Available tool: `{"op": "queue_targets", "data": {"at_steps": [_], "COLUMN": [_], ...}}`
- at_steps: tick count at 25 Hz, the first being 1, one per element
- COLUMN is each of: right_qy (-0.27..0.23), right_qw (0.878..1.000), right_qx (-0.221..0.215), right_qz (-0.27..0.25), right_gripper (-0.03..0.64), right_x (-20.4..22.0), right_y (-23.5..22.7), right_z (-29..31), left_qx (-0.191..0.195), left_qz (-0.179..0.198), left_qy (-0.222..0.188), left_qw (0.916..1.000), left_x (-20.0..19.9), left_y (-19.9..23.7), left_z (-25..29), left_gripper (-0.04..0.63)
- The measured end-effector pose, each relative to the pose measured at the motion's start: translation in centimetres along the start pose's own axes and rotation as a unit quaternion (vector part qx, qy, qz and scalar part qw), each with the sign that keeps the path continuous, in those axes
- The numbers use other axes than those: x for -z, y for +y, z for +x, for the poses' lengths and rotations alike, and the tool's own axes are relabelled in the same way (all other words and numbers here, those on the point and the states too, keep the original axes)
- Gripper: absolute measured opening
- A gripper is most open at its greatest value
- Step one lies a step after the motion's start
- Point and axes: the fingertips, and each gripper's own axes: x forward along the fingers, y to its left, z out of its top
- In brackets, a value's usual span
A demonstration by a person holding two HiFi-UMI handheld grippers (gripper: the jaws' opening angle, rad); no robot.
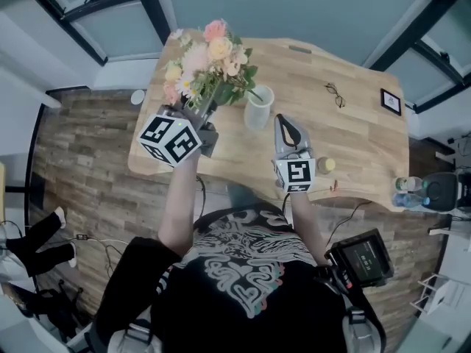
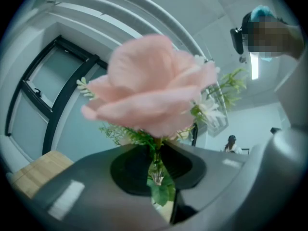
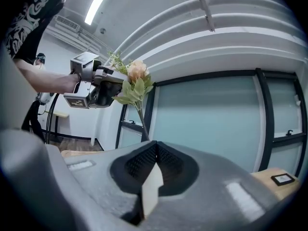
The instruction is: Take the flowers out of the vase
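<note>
Pink and cream flowers [image 1: 210, 57] are clamped by thin stems [image 2: 155, 152] in the left gripper [image 1: 205, 109], ten o'clock of the vase [image 1: 259, 107]; likely light, crushable. Right gripper [image 3: 155, 150] is closed, empty.

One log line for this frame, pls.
left gripper: shut on flowers stems | right gripper: shut, empty | vase: upright on table, beside flowers | flowers: look clear of vase

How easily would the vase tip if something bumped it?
Probably easily: with the flowers out, the vase looks empty, tall and narrow, so likely light. On the smooth table it might slide first. If glass, it could crack.
</note>
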Motion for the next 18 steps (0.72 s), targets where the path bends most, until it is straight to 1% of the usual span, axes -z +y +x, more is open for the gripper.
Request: {"op": "queue_targets", "data": {"at_steps": [5, 9, 13, 18], "right_qy": [-0.004, -0.005, -0.016, -0.02], "right_qw": [1.0, 1.0, 1.0, 1.0], "right_qx": [0.004, 0.012, 0.015, 0.023], "right_qz": [-0.01, -0.009, -0.014, -0.005], "right_gripper": [0.0, 0.0, 0.0, -0.001], "right_x": [-0.3, -1.0, -2.2, -2.2], "right_y": [-0.1, 1.0, 1.1, 1.2], "right_z": [1.1, -1.3, -1.6, -2.5], "left_qx": [-0.001, 0.007, 0.015, 0.012], "left_qz": [-0.024, -0.044, -0.076, -0.103], "left_qy": [-0.006, -0.003, -0.008, 0.006], "left_qw": [0.9997, 0.999, 0.9969, 0.9946], "left_x": [0.4, 0.9, 0.8, 2.9], "left_y": [1.8, 0.7, 1.4, 2.1], "left_z": [-0.4, -3.2, -4.4, -5.4], "left_gripper": [0.049, 0.049, 0.049, 0.049]}}
